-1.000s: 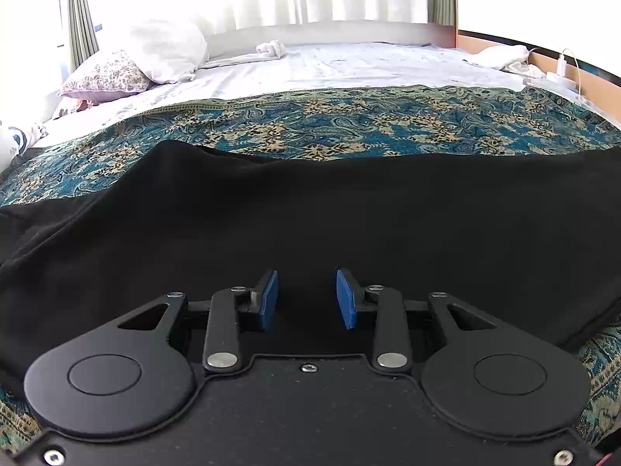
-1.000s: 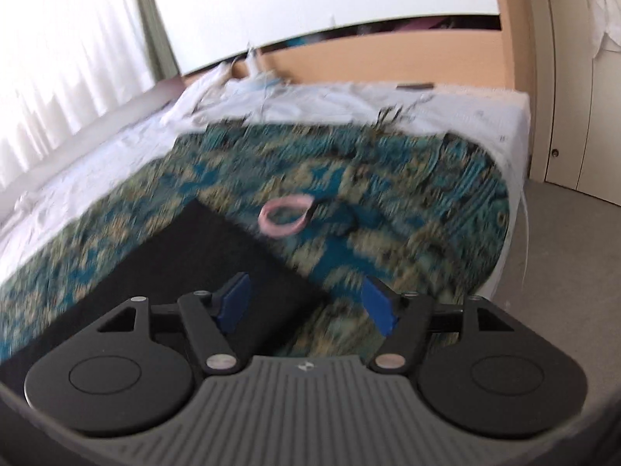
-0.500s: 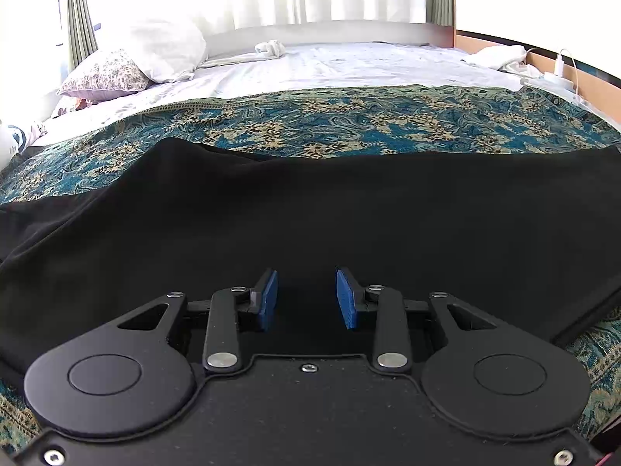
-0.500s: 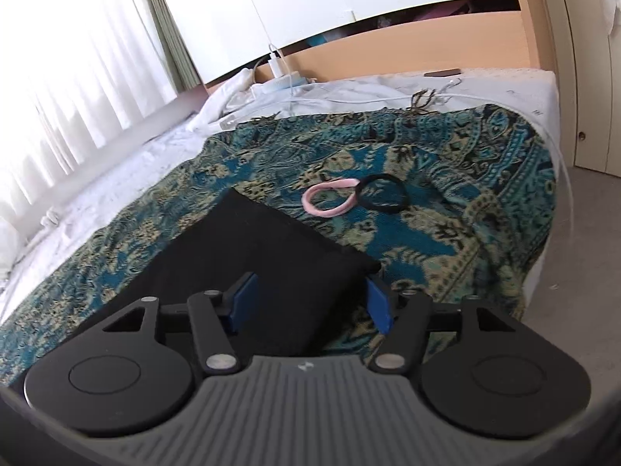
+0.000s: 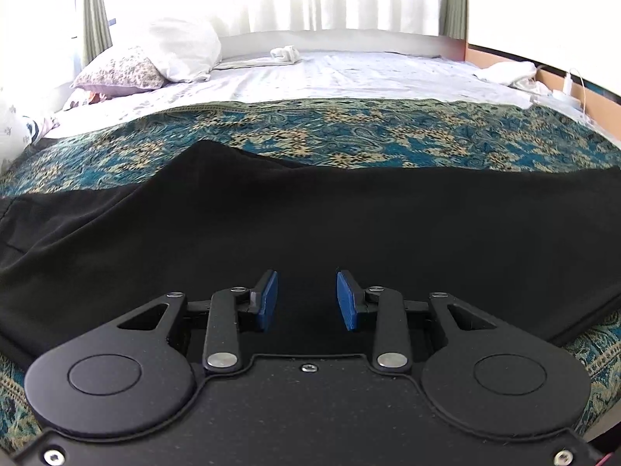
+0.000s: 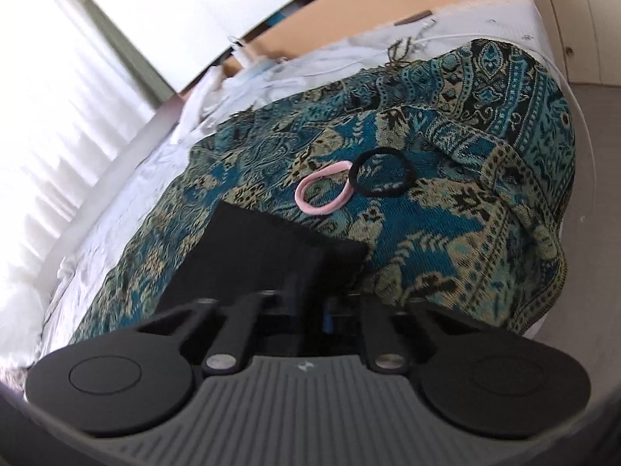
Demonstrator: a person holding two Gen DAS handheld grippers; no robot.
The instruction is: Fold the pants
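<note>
Black pants (image 5: 310,233) spread on patterned bedspread (image 5: 388,139); curtained window behind. Left gripper (image 5: 306,301) jaws spread; right gripper (image 6: 310,303) just closed, pinching pants hem.

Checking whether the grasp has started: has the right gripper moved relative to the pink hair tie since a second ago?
Yes. The right gripper rolled, tilting the bedspread view, so the pink hair tie sits higher; its jaws have just closed on the black pants.
</note>
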